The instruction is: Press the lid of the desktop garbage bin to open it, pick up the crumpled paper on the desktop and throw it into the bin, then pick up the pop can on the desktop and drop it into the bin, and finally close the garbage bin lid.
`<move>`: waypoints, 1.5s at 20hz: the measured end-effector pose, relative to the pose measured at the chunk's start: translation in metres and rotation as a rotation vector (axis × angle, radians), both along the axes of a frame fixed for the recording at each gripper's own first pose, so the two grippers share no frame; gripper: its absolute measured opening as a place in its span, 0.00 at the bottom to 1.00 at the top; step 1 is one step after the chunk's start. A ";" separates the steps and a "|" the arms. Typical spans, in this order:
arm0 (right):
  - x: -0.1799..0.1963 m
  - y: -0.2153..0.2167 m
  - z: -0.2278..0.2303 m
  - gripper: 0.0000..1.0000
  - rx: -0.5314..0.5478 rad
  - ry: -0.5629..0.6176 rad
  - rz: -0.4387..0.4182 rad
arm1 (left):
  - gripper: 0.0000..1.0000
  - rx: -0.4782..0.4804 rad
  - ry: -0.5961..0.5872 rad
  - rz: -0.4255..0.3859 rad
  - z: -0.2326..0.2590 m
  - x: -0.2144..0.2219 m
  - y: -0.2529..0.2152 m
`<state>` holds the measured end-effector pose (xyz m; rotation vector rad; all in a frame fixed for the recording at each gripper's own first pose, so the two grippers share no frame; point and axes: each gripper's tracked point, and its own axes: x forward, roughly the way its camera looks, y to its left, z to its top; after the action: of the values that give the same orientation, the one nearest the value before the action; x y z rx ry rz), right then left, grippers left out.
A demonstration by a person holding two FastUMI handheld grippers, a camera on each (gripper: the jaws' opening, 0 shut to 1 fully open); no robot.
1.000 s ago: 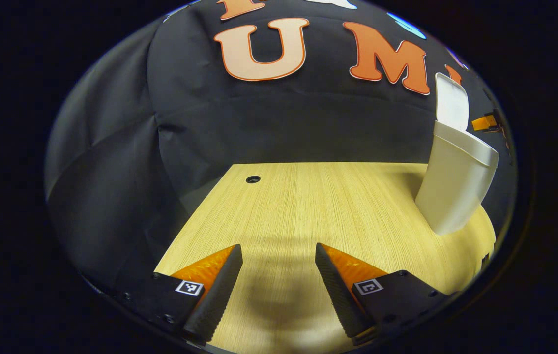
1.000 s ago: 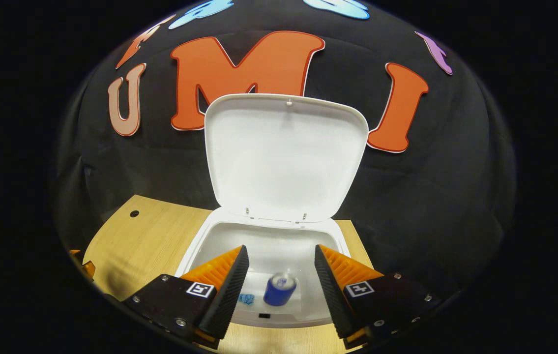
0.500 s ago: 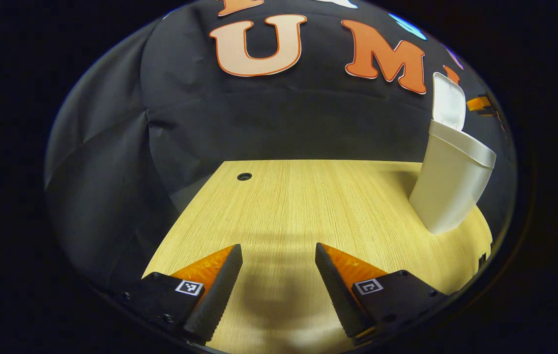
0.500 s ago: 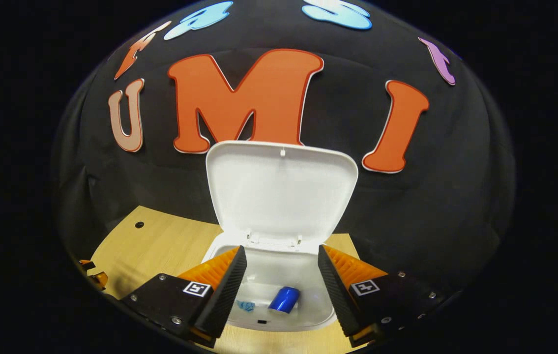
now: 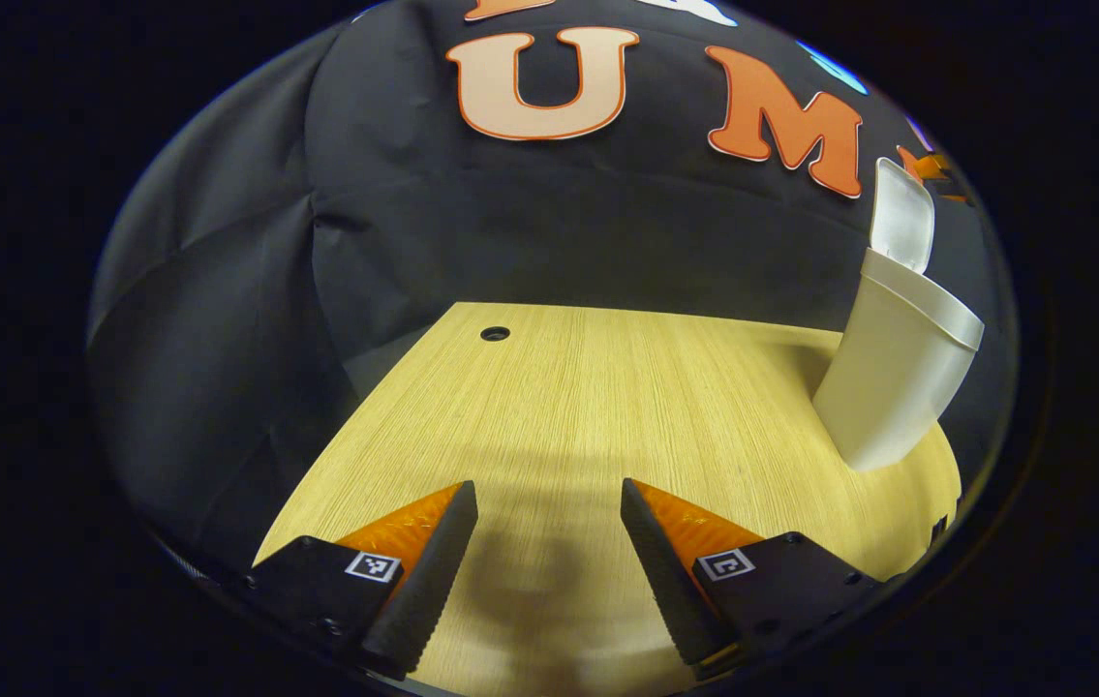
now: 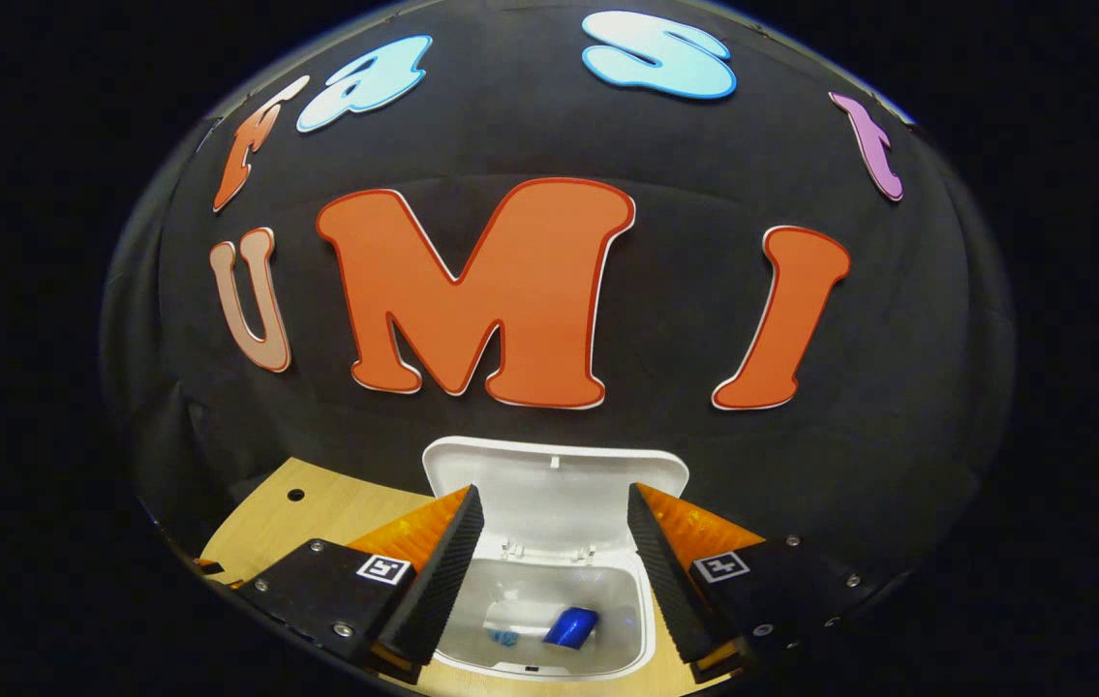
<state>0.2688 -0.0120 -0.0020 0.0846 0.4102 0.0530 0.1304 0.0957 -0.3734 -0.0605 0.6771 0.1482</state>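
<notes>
A: Desk [image 5: 607,407], pale wood grain running lengthwise, a small round hole [image 5: 495,334] near its far left corner. Wide bare stretch ahead of the left hand-held gripper [image 5: 549,561].

B: Bin [image 5: 893,382]?

A: White plastic, smooth, tapered body, at the desk's right edge. Lid [image 6: 556,489] stands raised, rounded corners, hinged at the back.

B: Inside it?

A: From the right gripper view, looking down: blue pop can [image 6: 571,626] lying on its side on the bin floor, a small blue crumpled paper [image 6: 504,638] just left of it.

B: Grippers?

A: Left one spread, nothing between its ridged fingers, above the desk. Right hand-held gripper [image 6: 554,571] also spread, empty, above the bin's mouth.
</notes>
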 end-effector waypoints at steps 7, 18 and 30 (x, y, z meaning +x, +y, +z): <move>0.023 0.011 0.020 0.90 0.115 0.020 0.005 | 0.96 -0.011 0.031 0.077 -0.015 0.001 0.008; 0.058 0.008 -0.004 0.90 0.164 0.046 -0.038 | 0.95 -0.013 0.039 0.136 -0.021 0.001 0.013; -0.024 0.028 -0.050 0.87 0.134 0.214 0.118 | 0.95 -0.023 0.084 0.089 -0.030 -0.002 0.005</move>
<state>0.2448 0.0161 -0.0516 0.1992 0.6254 0.1892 0.1288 0.1011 -0.4031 -0.1069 0.7598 0.2298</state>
